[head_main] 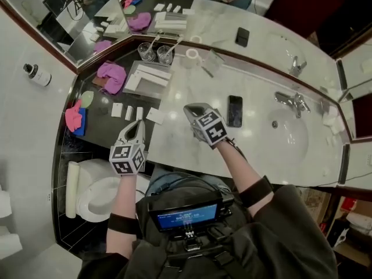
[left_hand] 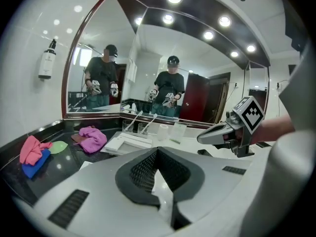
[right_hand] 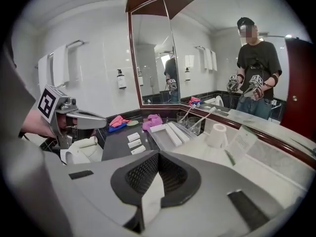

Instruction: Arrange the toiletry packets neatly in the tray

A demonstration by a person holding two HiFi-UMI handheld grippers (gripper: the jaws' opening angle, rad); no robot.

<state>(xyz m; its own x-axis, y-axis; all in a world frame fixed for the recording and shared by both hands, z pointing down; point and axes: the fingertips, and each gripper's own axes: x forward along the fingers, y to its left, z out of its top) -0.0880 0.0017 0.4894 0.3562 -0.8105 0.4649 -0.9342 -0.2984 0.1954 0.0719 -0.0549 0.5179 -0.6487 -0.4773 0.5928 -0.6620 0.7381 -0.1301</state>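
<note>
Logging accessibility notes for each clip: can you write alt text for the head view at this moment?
Seen from above, a person holds the left gripper and right gripper, both shut, over a bathroom counter's front edge. Beyond them, small white packets lie on the dark countertop near a tray holding long white packets; a phone lies near the sink.

Marble vanity (head_main: 256,150), corner mirrors (left_hand: 106,78), toilet (head_main: 96,196)

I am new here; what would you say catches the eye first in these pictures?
Two shut tools with marker cubes dominate the foreground: the left tool at the dark counter's edge, the right tool over the marble. Beyond them a bright pink cloth lies beside the tray, loose white packets lie in front of it, and a black phone lies beside the sink.
</note>
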